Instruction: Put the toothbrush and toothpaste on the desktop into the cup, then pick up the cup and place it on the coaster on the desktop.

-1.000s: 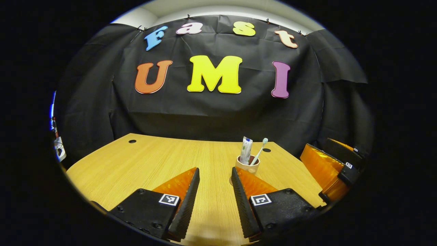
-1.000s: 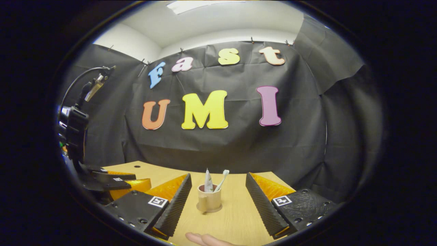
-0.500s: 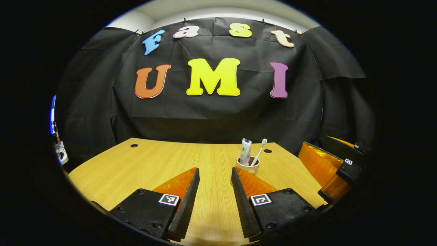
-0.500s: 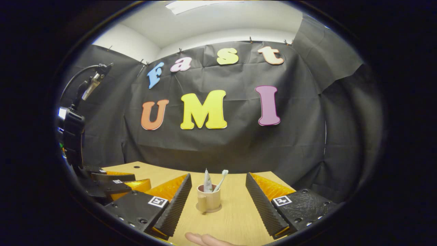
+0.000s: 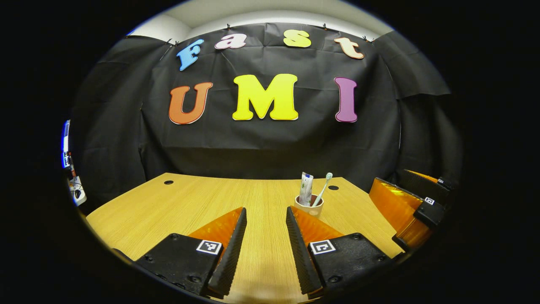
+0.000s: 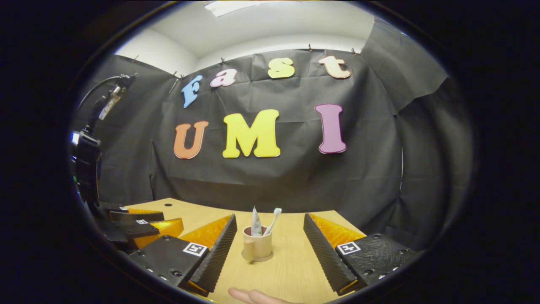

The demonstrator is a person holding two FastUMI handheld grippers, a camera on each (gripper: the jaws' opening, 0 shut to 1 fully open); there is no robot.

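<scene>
A beige cup [image 6: 257,247] stands upright on a round coaster [image 6: 257,258] on the wooden desk. A toothpaste tube [image 6: 255,222] and a toothbrush [image 6: 273,218] stick up out of it. My right gripper [image 6: 268,248] is open, its fingers apart on either side of the cup without touching it. In the left gripper view the cup [image 5: 309,205] with the toothpaste tube [image 5: 305,188] and the toothbrush [image 5: 322,187] sits just beyond the right finger of my left gripper [image 5: 265,248], which is open with nothing between its fingers.
The wooden desk [image 5: 190,202] stretches left and back to the black cloth wall, with two small cable holes [image 5: 168,182] near the far edge. The other gripper [image 5: 405,207] shows at the right. A fingertip [image 6: 253,295] shows at the bottom of the right gripper view.
Both grippers have drifted slightly; the cup with its contents stays in place on the coaster. Neither gripper changed its opening.
</scene>
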